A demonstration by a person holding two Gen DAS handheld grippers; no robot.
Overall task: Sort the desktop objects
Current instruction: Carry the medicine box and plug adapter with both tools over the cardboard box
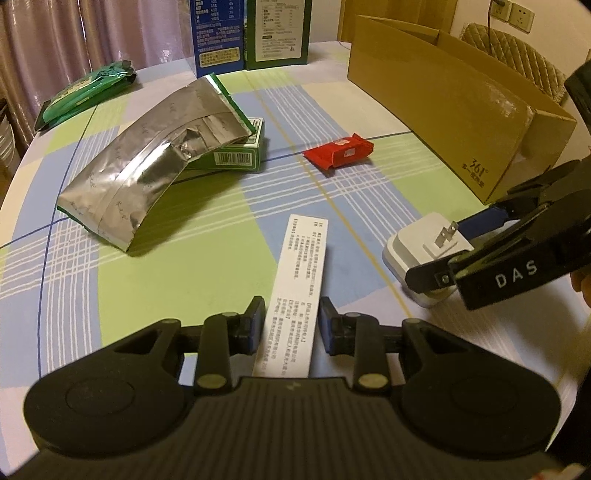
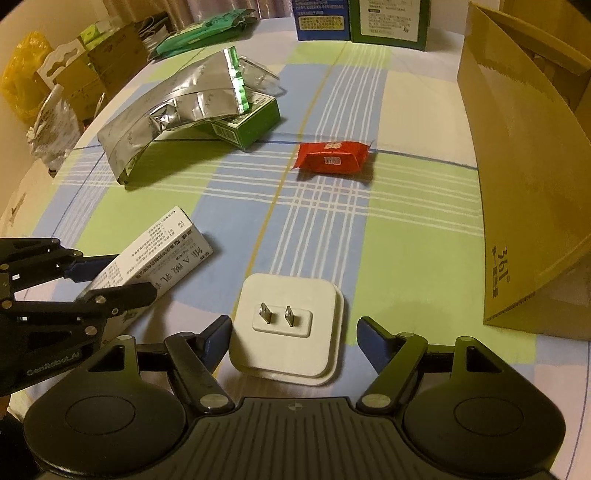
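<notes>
A long white printed box (image 1: 299,280) lies on the checked tablecloth between the fingers of my left gripper (image 1: 291,325); the jaws stand a little wider than the box, with small gaps each side. In the right wrist view the box (image 2: 155,258) sits at the left with the left gripper (image 2: 107,280) around it. A white plug adapter (image 2: 288,325), prongs up, lies between the open fingers of my right gripper (image 2: 293,339), not touched. It also shows in the left wrist view (image 1: 424,254) with the right gripper (image 1: 469,243) straddling it.
A red snack packet (image 1: 340,149) (image 2: 332,157) lies mid-table. A silver foil bag (image 1: 147,162) leans on a green box (image 1: 236,155). An open cardboard box (image 1: 450,110) (image 2: 524,166) stands at the right. A green pouch (image 1: 85,96) and tall blue and green cartons (image 1: 251,33) stand at the back.
</notes>
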